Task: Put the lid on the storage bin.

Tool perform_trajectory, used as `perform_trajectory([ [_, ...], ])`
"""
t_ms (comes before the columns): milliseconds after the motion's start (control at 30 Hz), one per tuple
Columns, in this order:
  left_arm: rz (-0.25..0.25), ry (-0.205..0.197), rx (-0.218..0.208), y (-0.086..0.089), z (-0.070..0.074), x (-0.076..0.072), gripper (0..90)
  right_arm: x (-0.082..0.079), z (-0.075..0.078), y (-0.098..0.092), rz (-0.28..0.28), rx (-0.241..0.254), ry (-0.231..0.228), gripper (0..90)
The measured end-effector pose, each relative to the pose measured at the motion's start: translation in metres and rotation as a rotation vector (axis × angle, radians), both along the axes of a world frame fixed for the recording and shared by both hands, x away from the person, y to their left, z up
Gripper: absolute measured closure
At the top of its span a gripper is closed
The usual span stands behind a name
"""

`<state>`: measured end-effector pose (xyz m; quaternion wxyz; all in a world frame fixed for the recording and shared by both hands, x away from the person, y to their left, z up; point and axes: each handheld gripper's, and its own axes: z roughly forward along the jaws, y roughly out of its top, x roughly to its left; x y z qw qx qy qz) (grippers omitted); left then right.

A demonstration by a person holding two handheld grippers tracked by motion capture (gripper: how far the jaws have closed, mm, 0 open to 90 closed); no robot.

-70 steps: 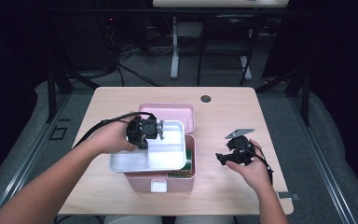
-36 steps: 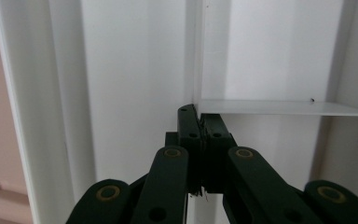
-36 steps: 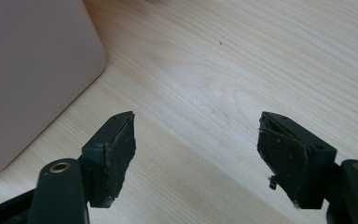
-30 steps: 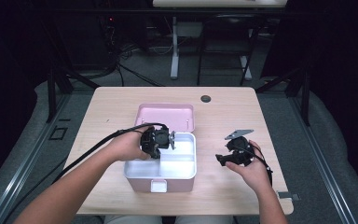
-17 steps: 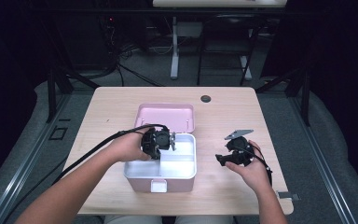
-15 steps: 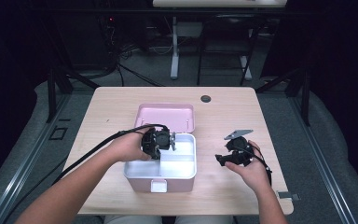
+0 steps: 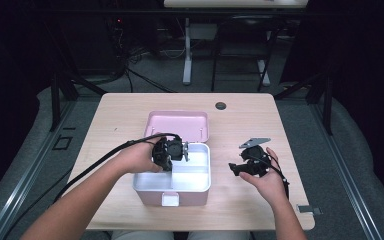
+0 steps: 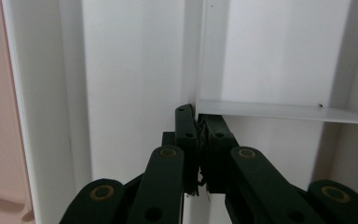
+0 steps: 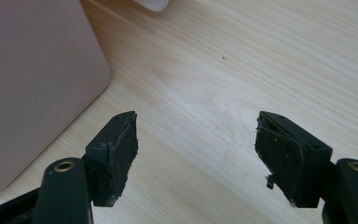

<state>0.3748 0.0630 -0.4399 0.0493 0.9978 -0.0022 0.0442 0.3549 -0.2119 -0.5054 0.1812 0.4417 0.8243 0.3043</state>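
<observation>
Pinching the white tray's (image 7: 190,172) divider (image 8: 279,111), the left gripper (image 7: 172,152) stays clenched; the right gripper (image 7: 244,167) hovers released

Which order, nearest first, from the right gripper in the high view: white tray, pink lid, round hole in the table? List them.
From the right gripper:
1. White tray, just to its left, seated in the pink box.
2. Pink lid, farther left and back, lying flat.
3. Round hole, at the table's far edge.
</observation>
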Motion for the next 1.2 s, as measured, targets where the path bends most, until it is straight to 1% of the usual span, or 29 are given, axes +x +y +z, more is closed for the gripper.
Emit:
perform_trajectory([
  [100,0.004,0.002,0.000,0.000,0.000,0.000,87.1,0.001,0.002,0.002,0.016,0.020,-0.014,29.4],
  [133,0.005,0.000,0.001,0.000,0.000,0.000,87.1,0.002,0.002,0.005,0.030,0.018,-0.027,29.4],
  [200,0.005,-0.003,-0.001,0.000,0.000,0.000,87.0,0.004,0.002,0.010,0.033,0.011,-0.033,29.4],
  [233,0.005,-0.003,-0.001,0.000,0.000,0.000,87.0,0.006,0.003,0.014,0.033,0.010,-0.025,29.5],
  [267,0.005,-0.002,-0.001,0.000,0.000,0.000,87.0,0.008,0.003,0.016,0.038,0.004,-0.029,29.6],
  [300,0.005,-0.003,-0.001,0.000,0.000,0.000,87.0,0.010,0.005,0.020,0.041,-0.003,-0.019,31.7],
  [333,0.005,-0.007,-0.002,0.000,0.000,0.000,87.0,0.013,0.007,0.022,0.053,-0.007,-0.021,34.3],
  [433,0.004,-0.011,-0.002,0.001,0.000,-0.001,86.9,0.020,0.016,0.025,0.029,0.025,-0.033,38.8],
  [500,0.004,-0.017,-0.001,0.001,0.000,-0.002,86.8,0.025,0.023,0.024,0.013,0.069,-0.028,41.2],
  [567,0.003,-0.017,-0.001,0.000,0.000,-0.002,86.5,0.029,0.030,0.023,0.006,0.096,-0.022,42.7],
  [733,0.004,-0.020,-0.002,0.000,0.000,-0.003,86.4,0.037,0.043,0.025,-0.003,0.125,0.012,43.0],
  [867,0.003,-0.018,-0.001,0.000,0.000,-0.002,86.5,0.044,0.048,0.026,-0.012,0.116,0.011,43.5],
  [967,0.003,-0.015,0.000,0.000,0.000,-0.002,86.5,0.050,0.050,0.027,-0.024,0.092,0.009,43.8],
  [1100,0.003,-0.009,-0.002,0.000,0.000,-0.001,86.7,0.057,0.050,0.031,-0.038,0.090,0.010,44.2],
  [1167,0.003,-0.006,-0.001,0.000,0.000,-0.001,86.7,0.061,0.052,0.033,-0.049,0.100,0.012,45.1],
  [1200,0.002,-0.009,-0.002,0.000,0.000,-0.001,86.7,0.063,0.053,0.035,-0.054,0.108,0.023,45.6],
])
